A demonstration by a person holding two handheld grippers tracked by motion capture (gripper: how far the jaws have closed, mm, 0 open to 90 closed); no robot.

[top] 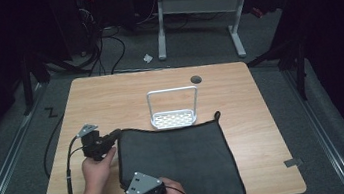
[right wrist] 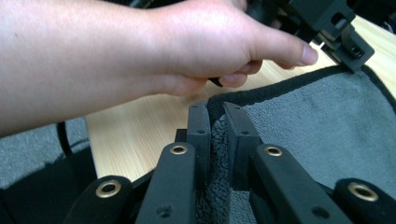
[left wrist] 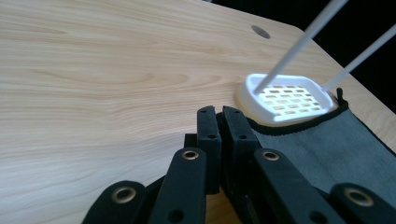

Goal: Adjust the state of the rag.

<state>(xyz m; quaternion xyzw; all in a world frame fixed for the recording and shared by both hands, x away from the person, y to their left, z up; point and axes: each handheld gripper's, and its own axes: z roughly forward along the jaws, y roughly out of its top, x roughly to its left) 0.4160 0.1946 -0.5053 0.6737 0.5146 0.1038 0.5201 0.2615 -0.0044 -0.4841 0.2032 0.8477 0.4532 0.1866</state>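
Dark grey fleecy cloth [top: 178, 161] lies flat, black-edged, its corners pinched by left tool [left wrist: 219, 122] and right tool [right wrist: 217, 122]

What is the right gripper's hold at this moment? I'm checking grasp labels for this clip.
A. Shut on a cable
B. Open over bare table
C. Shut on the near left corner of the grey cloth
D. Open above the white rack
C: in the right gripper view, the right gripper has its jaws closed with a fold of the grey cloth pinched between them, at the cloth's near left corner.
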